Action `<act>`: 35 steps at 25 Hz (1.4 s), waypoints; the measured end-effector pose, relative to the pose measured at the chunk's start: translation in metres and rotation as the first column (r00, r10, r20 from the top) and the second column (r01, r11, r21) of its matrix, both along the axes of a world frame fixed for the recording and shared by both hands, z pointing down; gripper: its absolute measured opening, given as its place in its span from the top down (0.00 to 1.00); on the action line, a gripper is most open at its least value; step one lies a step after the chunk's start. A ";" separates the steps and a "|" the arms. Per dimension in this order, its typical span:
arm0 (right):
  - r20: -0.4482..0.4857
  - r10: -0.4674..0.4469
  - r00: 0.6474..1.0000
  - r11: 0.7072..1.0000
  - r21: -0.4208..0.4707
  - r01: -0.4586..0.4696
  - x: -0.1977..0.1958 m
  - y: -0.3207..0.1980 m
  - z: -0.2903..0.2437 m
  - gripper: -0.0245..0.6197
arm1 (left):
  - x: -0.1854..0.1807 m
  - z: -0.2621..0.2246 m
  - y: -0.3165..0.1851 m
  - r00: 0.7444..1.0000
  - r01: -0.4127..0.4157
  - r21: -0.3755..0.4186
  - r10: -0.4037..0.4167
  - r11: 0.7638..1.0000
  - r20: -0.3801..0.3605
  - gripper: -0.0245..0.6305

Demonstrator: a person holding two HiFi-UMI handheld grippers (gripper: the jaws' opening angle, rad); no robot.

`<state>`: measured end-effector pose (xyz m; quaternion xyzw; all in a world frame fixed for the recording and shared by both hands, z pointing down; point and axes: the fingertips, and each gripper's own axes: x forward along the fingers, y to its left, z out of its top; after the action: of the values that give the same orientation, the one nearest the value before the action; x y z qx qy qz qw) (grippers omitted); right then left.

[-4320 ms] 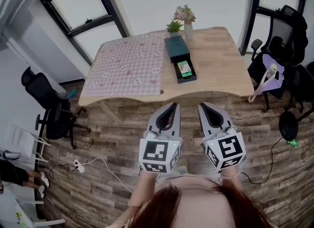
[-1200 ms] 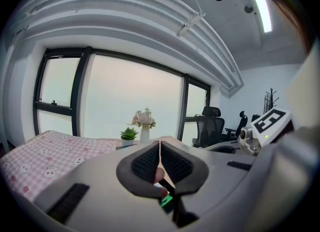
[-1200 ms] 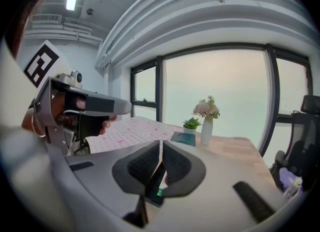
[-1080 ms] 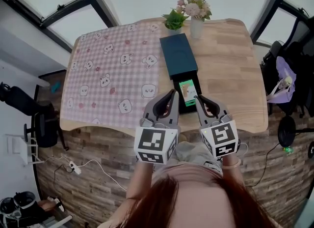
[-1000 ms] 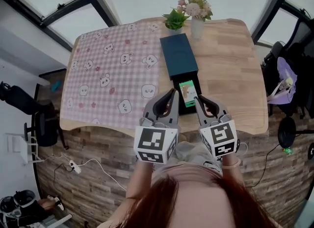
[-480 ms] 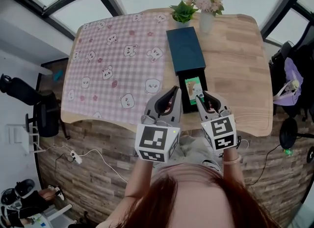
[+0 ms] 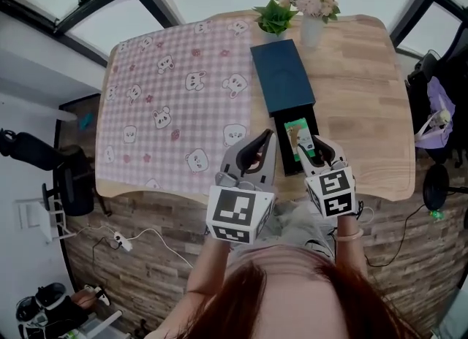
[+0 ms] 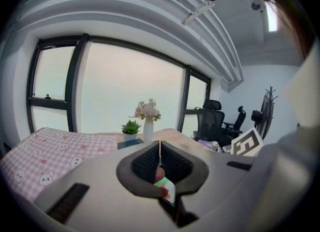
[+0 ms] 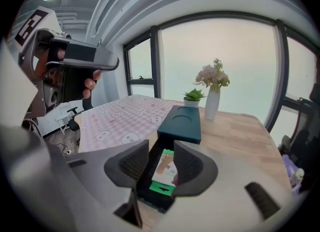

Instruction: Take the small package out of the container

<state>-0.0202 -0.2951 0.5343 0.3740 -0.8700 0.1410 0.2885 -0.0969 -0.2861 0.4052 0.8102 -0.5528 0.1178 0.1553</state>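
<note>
Right gripper: jaws part-open, having just been opening; the small package shows through the gap, pads clear of it. Package lies flat in the pulled-out black drawer at the near end of the dark teal box-shaped container; green border, pictured front, print too small to read. Left gripper: jaws together, empty, just left of the drawer. Container sits on a wooden table, right of a pink checked bear-print cloth

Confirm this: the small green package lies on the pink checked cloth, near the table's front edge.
Not right. The small green package lies in the pulled-out tray of the dark container, beside the pink checked cloth, near the table's front edge. The head view shows it.
</note>
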 end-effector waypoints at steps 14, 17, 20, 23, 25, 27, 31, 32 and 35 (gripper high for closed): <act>-0.074 0.051 0.996 0.988 -0.141 -0.061 -0.005 -0.011 0.053 0.62 | -0.012 0.025 -0.026 0.998 -0.062 -0.051 0.060 0.997 -0.036 0.94; -0.098 0.057 0.994 0.983 -0.167 -0.072 -0.005 -0.012 0.063 0.60 | -0.014 0.030 -0.030 0.997 -0.068 -0.066 0.066 0.995 -0.043 0.94; -0.122 0.063 0.991 0.978 -0.191 -0.085 -0.006 -0.014 0.072 0.58 | -0.017 0.034 -0.033 0.996 -0.074 -0.076 0.070 0.994 -0.049 0.94; -0.137 0.071 0.988 0.973 -0.210 -0.099 -0.007 -0.014 0.079 0.57 | -0.020 0.036 -0.034 0.996 -0.079 -0.081 0.075 0.994 -0.052 0.94; -0.144 0.076 0.987 0.968 -0.226 -0.108 -0.005 -0.015 0.086 0.56 | -0.019 0.038 -0.036 0.996 -0.082 -0.087 0.078 0.993 -0.052 0.94; -0.154 0.079 0.985 0.961 -0.253 -0.117 -0.003 -0.015 0.094 0.55 | -0.018 0.041 -0.039 0.995 -0.085 -0.094 0.080 0.992 -0.053 0.94; -0.182 0.092 0.979 0.949 -0.281 -0.141 -0.005 -0.017 0.105 0.52 | -0.023 0.045 -0.044 0.994 -0.094 -0.105 0.088 0.990 -0.060 0.94; -0.190 0.094 0.977 0.947 -0.285 -0.147 -0.006 -0.018 0.107 0.51 | -0.024 0.045 -0.045 0.994 -0.098 -0.108 0.091 0.989 -0.063 0.94; -0.222 0.099 0.970 0.940 -0.298 -0.164 -0.005 -0.021 0.114 0.49 | -0.024 0.048 -0.048 0.993 -0.109 -0.116 0.101 0.987 -0.067 0.94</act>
<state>-0.0249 -0.3162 0.6487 0.3936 -0.7752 0.2576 0.4217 -0.1207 -0.3343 0.4530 0.8306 -0.4963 0.1339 0.2142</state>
